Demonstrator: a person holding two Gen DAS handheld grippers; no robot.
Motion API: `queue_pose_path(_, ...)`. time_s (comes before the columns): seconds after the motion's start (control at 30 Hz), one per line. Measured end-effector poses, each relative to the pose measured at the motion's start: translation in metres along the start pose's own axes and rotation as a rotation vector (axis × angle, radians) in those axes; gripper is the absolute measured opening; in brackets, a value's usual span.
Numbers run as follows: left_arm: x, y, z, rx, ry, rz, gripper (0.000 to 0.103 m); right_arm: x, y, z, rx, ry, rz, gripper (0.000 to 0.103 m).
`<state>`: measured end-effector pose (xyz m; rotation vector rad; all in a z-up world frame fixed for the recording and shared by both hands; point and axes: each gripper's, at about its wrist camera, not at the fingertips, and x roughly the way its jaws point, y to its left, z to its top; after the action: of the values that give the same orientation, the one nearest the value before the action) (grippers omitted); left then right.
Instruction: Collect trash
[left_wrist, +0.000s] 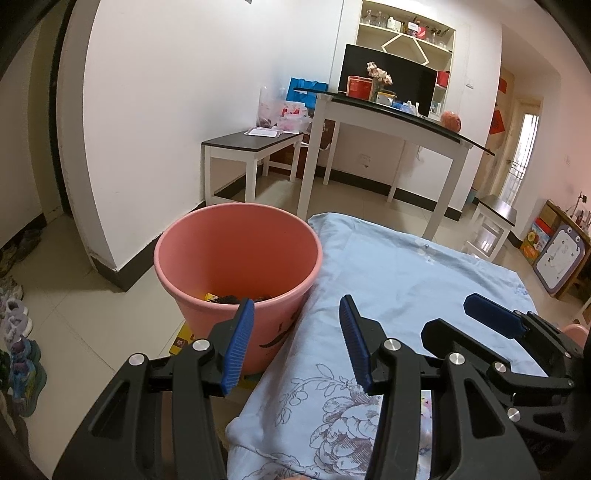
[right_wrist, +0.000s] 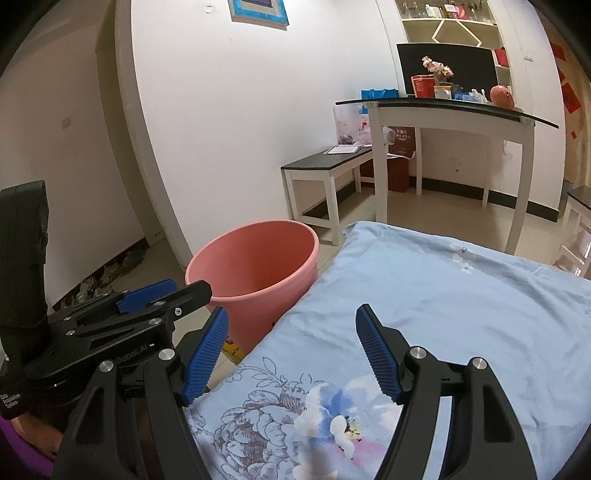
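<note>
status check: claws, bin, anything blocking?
Left claw open, empty. Right claw open, empty. Pink bin upright beside the blue floral cloth, dark scraps at its bottom. No loose trash visible on the cloth; nothing blocking.

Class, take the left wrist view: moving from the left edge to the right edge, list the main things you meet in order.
Shoes on the floor → pink bucket → left gripper, jaws open → light blue floral cloth → right gripper → children's drawing board.
</note>
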<state>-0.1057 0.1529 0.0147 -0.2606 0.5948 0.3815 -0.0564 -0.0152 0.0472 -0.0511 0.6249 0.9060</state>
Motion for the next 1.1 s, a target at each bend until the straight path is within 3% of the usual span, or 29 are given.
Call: queue_pose_path(1.1,-0.0047,-0.0027,-0.0015,-0.019,0.006,0.038,0.049,-0.0039,-0.0047,0.0006,0.016,-0.012,-0.012,0.070)
